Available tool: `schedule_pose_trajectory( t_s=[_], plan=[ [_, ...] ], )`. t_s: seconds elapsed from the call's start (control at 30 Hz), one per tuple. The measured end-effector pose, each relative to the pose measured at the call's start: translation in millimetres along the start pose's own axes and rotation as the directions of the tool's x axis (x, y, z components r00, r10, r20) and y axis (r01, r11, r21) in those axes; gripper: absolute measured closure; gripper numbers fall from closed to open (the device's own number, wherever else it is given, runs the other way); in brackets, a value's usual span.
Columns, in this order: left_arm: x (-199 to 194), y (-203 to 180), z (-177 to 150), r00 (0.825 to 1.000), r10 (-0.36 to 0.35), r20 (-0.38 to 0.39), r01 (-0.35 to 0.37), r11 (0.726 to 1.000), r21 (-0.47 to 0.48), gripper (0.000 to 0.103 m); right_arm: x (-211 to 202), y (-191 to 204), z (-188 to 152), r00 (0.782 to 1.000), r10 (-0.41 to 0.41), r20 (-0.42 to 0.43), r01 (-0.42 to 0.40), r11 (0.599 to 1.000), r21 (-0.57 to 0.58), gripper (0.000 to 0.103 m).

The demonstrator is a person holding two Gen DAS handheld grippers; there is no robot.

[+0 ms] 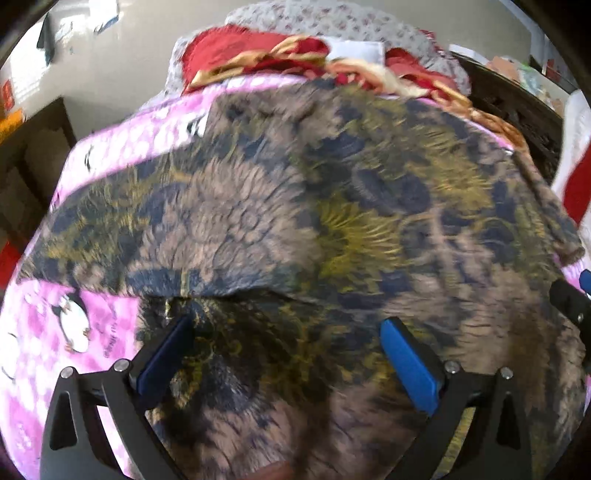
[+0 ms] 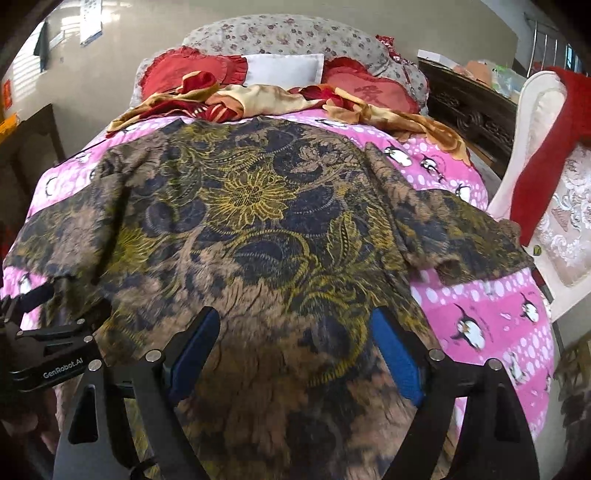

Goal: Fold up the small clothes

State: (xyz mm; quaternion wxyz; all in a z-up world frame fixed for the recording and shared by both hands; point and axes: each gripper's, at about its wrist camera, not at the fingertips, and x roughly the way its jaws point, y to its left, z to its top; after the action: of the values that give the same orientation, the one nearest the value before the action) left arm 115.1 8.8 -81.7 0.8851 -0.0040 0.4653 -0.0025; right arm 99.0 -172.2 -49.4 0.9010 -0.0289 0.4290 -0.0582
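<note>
From the left wrist camera, the left gripper (image 1: pixel 284 354) stood with its blue-padded fingers (image 1: pixel 410 365) well apart, holding nothing, poised low over the near part of a brown, navy and yellow floral blouse (image 1: pixel 295 206). The blouse lay spread on a pink penguin-print bedsheet (image 1: pixel 48 354), presumably flattened there so that its edges could be reached and brought over. A flap of cloth near the left finger already lay doubled over, with a dark crease line just beyond the fingertips; whether that was a deliberate fold could not be told through the blur. The tip of the right gripper (image 1: pixel 570 299) showed at the right edge.

From the right wrist camera, the right gripper (image 2: pixel 295 343) likewise had its fingers spread wide and empty over the garment's near end. The blouse filled the middle of the bed, one short sleeve (image 2: pixel 461 236) stretched out flat to the right, likely left out for folding inward. Beyond it lay a red and gold cloth (image 2: pixel 258 99) and red heart-shaped cushions (image 2: pixel 184 70) against a floral pillow (image 2: pixel 288 33), well apart from the work. The left gripper's body (image 2: pixel 48 354) sat close at the left, so both tools seemed placed side by side to take the near edge together.
</note>
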Motion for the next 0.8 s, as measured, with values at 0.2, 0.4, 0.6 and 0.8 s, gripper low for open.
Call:
schedule_pose_trajectory(
  t_s=[0.2, 0.4, 0.6, 0.8],
  plan=[
    [6.2, 2.9, -6.7, 0.999, -0.016, 0.032, 0.016, 1.000, -0.016, 0.000, 43.1, 3.6, -6.3, 0.998, -0.033, -0.049, 0.031, 0.999, -0.040, 0.031],
    [8.5, 3.1, -7.0, 0.999, -0.013, 0.031, 0.013, 1.000, -0.013, 0.000, 57.4, -7.9, -17.3, 0.999, 0.014, -0.035, -0.013, 1.000, 0.016, 0.027],
    [9.6, 1.8, -6.9, 0.999, -0.013, 0.035, 0.014, 1.000, -0.012, 0.000, 59.4, -9.0, -21.0, 1.000, 0.018, -0.014, -0.017, 1.000, 0.020, 0.022],
    [3.5, 3.6, -10.6, 0.999, -0.029, 0.040, 0.030, 0.999, -0.023, 0.000, 63.6, -7.3, -20.6, 1.000, 0.014, -0.019, -0.014, 1.000, 0.021, 0.017]
  ],
)
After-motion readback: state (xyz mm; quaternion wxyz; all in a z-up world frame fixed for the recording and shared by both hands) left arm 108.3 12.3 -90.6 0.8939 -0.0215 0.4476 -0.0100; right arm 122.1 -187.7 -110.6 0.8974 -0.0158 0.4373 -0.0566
